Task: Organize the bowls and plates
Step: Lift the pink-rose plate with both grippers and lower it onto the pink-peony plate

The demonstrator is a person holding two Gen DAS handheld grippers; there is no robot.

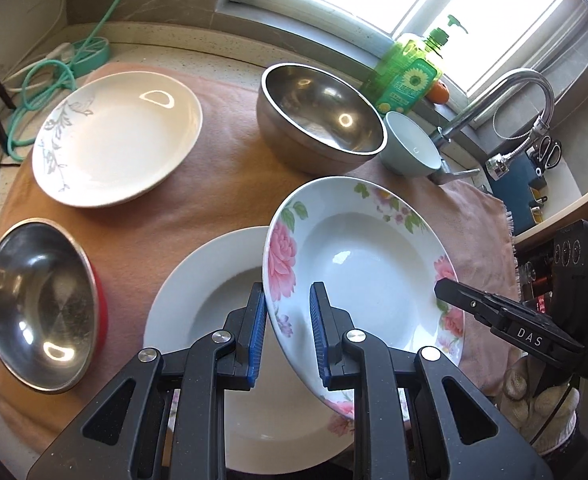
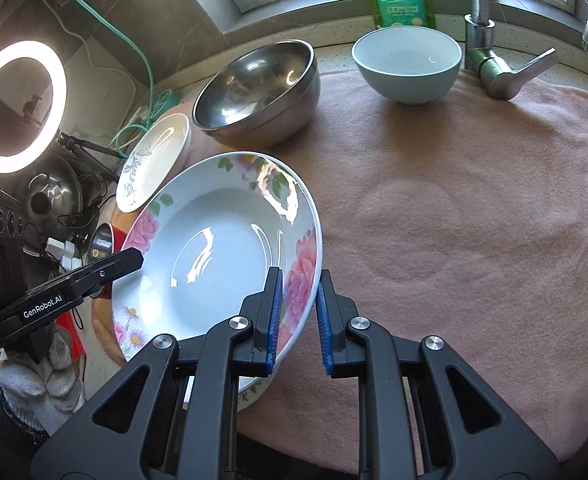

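Flowered plate [image 1: 358, 264], deep and rimmed with pink blooms and green leaves, was held tilted above the pink cloth [image 2: 474, 220], gripped from two sides and with nothing in its well. The left gripper [image 1: 286, 312] had its blue pads nearly closed on the plate's rim at one side, and the right gripper [image 2: 298, 300] was clamped the same way on the opposite rim; each showed as a black arm at the far edge of the other's view. A gloved hand [image 2: 49, 376] was visible below the left gripper.

Under the raised plate, in the left view, lay a plain white deep plate [image 1: 205, 292] flat on the cloth, empty. Beside it to the left sat a small steel bowl [image 1: 39, 312] with a red outside, nothing in it. Farther back lay a white plate with a grey leaf pattern [image 1: 117, 136], also empty. Beyond the flowered plate stood a large steel bowl [image 2: 257, 88], empty, and next to it a pale green bowl [image 2: 408, 64], empty too. Behind them a green soap bottle [image 1: 410, 76] stood on the window ledge, with the tap [image 2: 490, 56] beside the pale bowl.
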